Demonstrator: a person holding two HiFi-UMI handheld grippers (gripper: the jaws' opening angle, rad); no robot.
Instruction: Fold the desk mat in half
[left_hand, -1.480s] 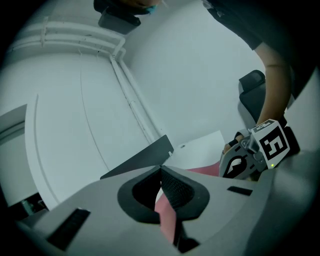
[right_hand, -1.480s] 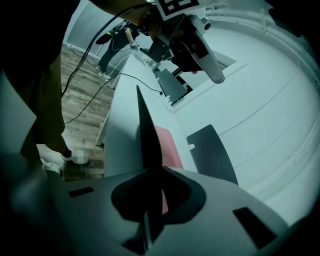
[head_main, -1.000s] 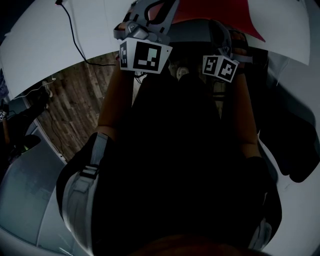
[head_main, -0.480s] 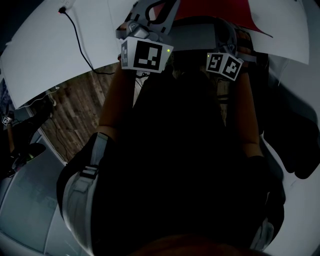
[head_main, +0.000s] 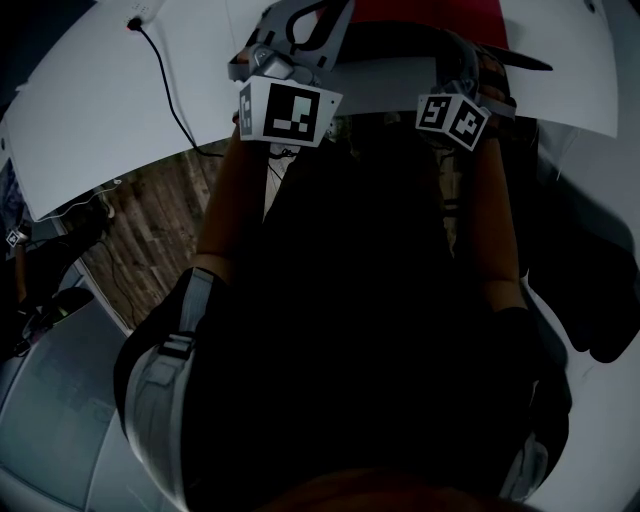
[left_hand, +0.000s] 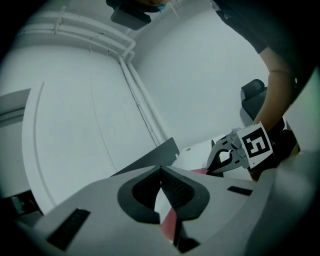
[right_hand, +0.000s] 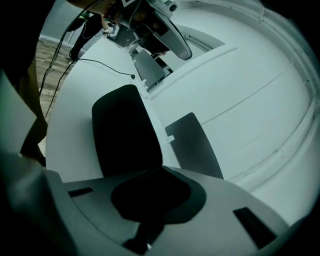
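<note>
Left gripper (left_hand: 161, 172) jaws are closed on the desk mat's (left_hand: 169, 222) edge, and the right gripper (right_hand: 159, 171) jaws pinch it likewise. Both have carried that edge farther across the white counter (head_main: 110, 100), leaving less red face exposed. The fold is judged advancing, not yet laid.

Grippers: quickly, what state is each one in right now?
Left gripper: closed on the desk mat.
Right gripper: closed, apparently on the desk mat too.
</note>
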